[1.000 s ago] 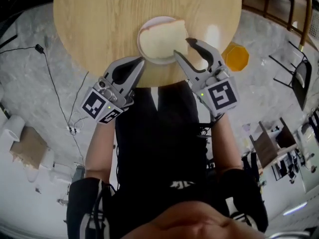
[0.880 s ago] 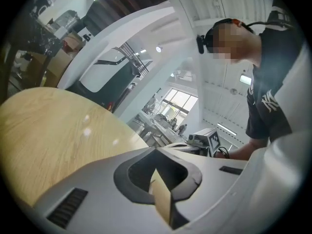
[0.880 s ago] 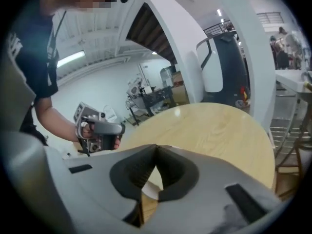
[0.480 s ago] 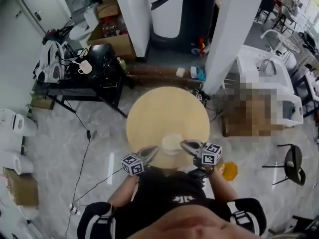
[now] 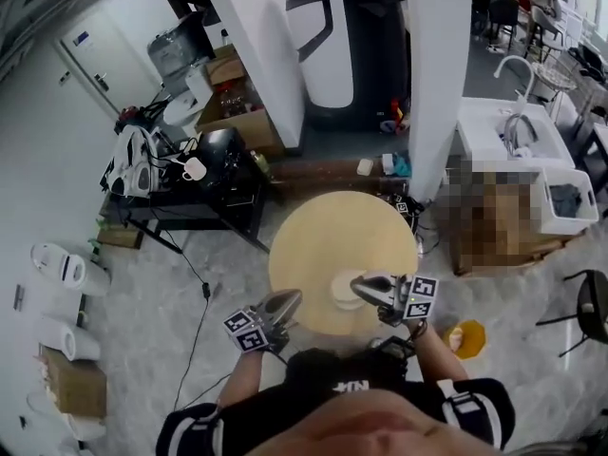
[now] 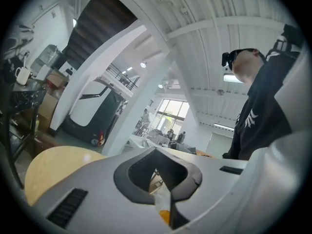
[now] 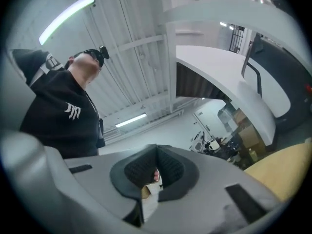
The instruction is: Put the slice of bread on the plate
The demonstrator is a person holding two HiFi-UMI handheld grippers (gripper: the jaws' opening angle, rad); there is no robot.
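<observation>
A round wooden table (image 5: 323,245) stands far below in the head view. Near its front edge sits a small white plate (image 5: 338,296) with the pale slice of bread (image 5: 344,286) lying on it, too small for detail. My left gripper (image 5: 293,297) hovers left of the plate, jaws shut and empty. My right gripper (image 5: 356,285) hangs just right of the plate, also shut with nothing in it. In the left gripper view the left gripper (image 6: 156,152) points level over the table (image 6: 53,165). The right gripper (image 7: 156,147) tilts upward in its own view, its tips together.
An orange object (image 5: 465,335) lies on the floor at the right. A black desk with clutter (image 5: 190,188) stands behind the table on the left, white pillars (image 5: 432,74) behind it, a sink counter (image 5: 508,126) at the right. Cardboard boxes (image 5: 71,388) sit at the lower left.
The head view has pulled far back from the table. Both grippers have lifted off the table edge. The right jaws, open beside the bread a second ago, are shut now.
</observation>
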